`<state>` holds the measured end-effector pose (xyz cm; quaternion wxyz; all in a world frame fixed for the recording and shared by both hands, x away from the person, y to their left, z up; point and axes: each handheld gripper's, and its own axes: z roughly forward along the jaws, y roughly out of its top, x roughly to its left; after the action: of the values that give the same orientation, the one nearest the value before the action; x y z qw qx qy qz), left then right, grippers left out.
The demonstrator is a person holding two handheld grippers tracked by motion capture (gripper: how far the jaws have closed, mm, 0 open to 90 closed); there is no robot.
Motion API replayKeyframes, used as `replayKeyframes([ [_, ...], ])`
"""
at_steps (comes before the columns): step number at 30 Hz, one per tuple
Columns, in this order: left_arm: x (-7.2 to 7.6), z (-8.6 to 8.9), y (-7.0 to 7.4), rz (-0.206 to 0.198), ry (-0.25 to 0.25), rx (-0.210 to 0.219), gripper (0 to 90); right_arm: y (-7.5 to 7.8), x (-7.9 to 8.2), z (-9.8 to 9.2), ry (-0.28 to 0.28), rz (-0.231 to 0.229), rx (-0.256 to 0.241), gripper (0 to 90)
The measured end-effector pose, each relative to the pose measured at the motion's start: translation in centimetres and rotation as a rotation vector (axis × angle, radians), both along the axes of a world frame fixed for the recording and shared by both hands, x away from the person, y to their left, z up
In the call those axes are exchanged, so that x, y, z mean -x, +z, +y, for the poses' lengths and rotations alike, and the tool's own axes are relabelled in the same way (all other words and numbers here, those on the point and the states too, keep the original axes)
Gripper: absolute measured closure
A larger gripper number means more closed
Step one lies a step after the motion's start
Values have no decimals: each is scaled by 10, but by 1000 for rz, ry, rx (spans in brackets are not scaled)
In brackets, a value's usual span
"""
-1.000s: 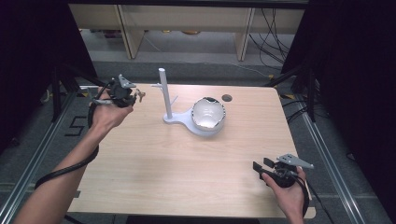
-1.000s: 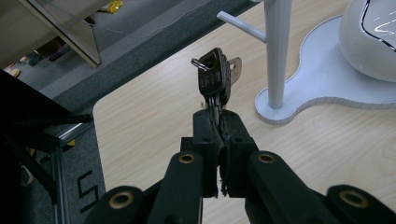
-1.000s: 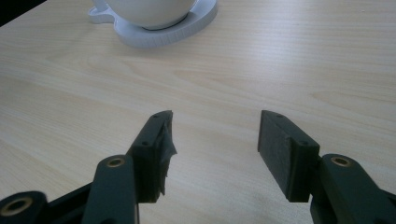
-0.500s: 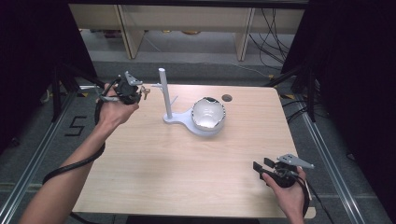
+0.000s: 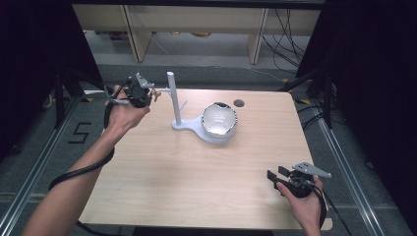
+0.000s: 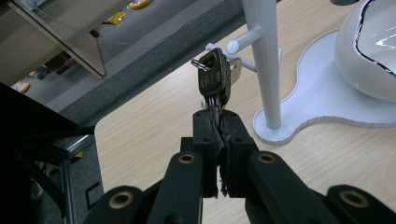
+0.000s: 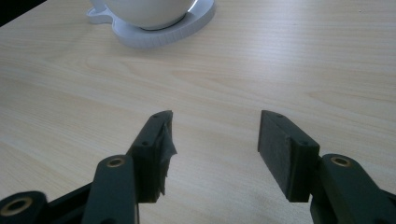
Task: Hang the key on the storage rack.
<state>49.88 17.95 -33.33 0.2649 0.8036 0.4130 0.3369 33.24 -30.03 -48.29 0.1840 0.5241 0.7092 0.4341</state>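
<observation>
Here, small bunch of silver metal keys clamped upright between left gripper jaws, beside white stand's peg, right gripper jaws apart over pale wooden surface.

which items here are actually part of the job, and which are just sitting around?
In play:
- keys, clamped in the left gripper, held up by the peg
- white stand with its side peg

Just there:
- white bowl on the stand's base
- right gripper, open, low over the table, holding nothing
- dark round hole in the tabletop
</observation>
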Motion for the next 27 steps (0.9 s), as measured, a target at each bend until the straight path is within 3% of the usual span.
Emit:
replayKeyframes([
  [21, -3, -6, 2, -4, -20, -10, 856, -2, -1, 1, -1, 14, -6, 458],
  [27, -4, -9, 3, -4, -29, -26, 856, -3, -2, 2, 1, -2, -10, 458],
])
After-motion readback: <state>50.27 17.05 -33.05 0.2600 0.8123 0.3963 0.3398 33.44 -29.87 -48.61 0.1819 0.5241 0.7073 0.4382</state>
